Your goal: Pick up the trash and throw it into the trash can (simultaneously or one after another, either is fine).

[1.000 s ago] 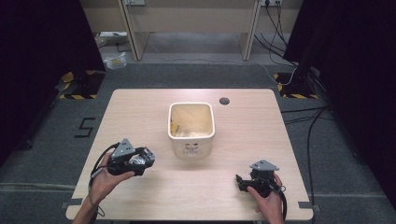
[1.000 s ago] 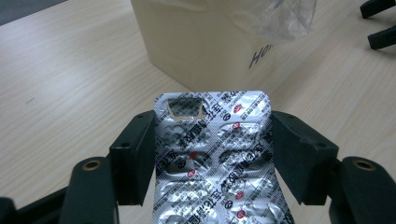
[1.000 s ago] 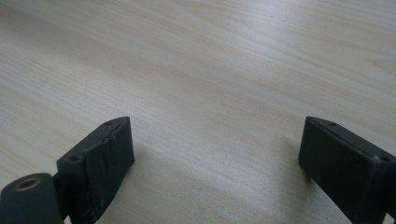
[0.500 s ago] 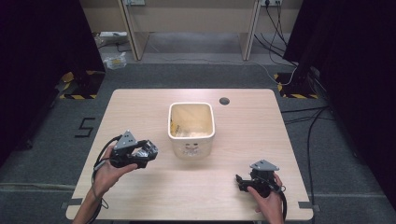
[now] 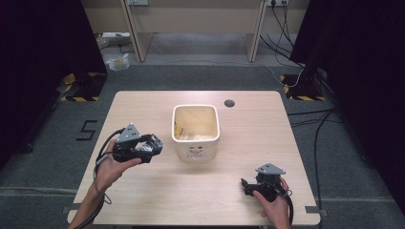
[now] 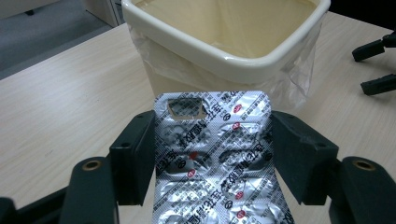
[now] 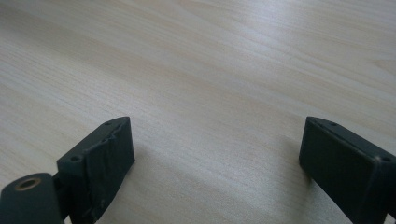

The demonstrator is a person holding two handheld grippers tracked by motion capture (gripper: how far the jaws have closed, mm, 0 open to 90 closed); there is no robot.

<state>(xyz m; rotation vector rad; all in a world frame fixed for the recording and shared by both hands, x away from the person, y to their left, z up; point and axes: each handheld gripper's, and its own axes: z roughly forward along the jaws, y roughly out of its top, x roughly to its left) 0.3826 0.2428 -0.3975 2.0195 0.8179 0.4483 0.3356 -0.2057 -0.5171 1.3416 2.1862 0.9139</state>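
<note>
Between the two black jaws of my left gripper [image 6: 212, 163] sits a silver blister pack [image 6: 217, 158], clamped by its long edges; the jaws stand partly closed, each pad pressed against one side of the foil. The pack stands nearly flat to the camera, its printed foil face toward me and its notched top end clear above the jaw tips. In the high view I see this gripper [image 5: 152, 145] held off the table [image 5: 143, 191] at the left, pointing toward the bin, with the pack as a small silver patch at its tip.

Directly ahead of the pack is the cream bin [image 6: 224, 42], lined with a clear plastic bag [image 6: 299, 79] folded down over its outer wall. The bin's near wall rises just beyond the pack's top edge; its rim lies higher in the left gripper view than the pack, and this wall stands between the pack and the bin's opening.

My right gripper [image 5: 248, 187] rests low near the table's front right edge, well apart from the bin [image 5: 196, 131]. Its jaws stand wide apart with nothing but bare wood between them.

A round cable hole [image 5: 229, 102] lies behind the bin.
</note>
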